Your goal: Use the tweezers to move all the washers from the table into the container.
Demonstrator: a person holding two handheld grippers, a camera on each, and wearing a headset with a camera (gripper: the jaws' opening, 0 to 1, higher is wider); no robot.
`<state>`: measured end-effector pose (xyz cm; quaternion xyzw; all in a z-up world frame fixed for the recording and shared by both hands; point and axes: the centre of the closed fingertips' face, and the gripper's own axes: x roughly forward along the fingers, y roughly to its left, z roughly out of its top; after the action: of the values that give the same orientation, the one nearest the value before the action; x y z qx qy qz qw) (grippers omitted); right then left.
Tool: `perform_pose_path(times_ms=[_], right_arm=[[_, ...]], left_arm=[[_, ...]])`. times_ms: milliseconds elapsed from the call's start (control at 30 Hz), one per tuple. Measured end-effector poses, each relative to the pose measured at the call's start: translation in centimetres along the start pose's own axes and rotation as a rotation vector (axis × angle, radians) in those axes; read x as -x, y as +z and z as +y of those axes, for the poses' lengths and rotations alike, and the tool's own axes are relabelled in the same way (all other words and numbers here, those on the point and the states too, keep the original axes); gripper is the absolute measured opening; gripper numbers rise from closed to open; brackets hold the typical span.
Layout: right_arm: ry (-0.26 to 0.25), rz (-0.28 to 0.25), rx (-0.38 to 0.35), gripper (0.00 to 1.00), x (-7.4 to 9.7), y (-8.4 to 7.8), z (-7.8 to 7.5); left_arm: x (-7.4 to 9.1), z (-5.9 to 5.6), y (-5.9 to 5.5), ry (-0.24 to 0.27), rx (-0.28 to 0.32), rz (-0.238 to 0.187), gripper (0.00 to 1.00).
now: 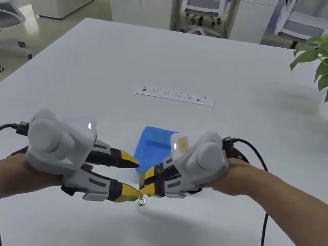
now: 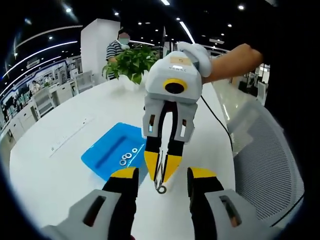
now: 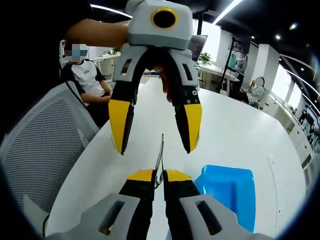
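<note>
Washer (image 2: 161,189) first: a small flat metal ring sitting at the tip of the tweezers (image 3: 159,155), low over the bench (image 1: 205,61), just in front of the container (image 2: 112,150). I cannot tell whether it is lifted clear or touching the surface. To my eye it is light, hard and slippery, apt to skid or flick away, so I would pinch it across the rim or hook one tip through the hole and carry it gently. The right gripper (image 3: 155,176) has its fingers clenched on the tweezers, near their upper end. The left gripper (image 1: 132,177) faces it, fingers spread and holding nothing. The container is a shallow blue tray, and several washers (image 2: 127,158) already lie together in it near one edge.
</note>
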<state>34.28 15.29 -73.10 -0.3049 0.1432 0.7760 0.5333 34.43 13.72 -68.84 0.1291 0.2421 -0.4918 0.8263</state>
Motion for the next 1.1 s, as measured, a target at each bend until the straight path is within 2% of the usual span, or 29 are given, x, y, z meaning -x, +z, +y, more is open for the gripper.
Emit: perform_pose_path(times_ms=[133,300,667,1033,1100], right_arm=[[-0.005,-0.002,-0.009,0.07,0.5,0.4,-0.3],[-0.015,-0.005,-0.026,0.07,1.4,0.8,-0.7],[-0.044,-0.004,-0.077,0.08,3.4,1.6,-2.0],[-0.092,-0.015,-0.09,0.08,5.2,1.9,-4.4],[-0.1,-0.016,-0.09,0.08,5.4,1.8,-4.8]], left_arm=[[0.2,0.1,0.1,0.024,0.025,-0.024,0.6],[0.7,0.2,0.4,0.05,0.052,-0.062,0.68],[1.1,0.1,0.0,0.08,0.116,-0.078,0.84],[1.6,0.4,0.5,0.117,0.128,-0.118,0.99],[1.6,0.4,0.5,0.116,0.128,-0.118,0.99]])
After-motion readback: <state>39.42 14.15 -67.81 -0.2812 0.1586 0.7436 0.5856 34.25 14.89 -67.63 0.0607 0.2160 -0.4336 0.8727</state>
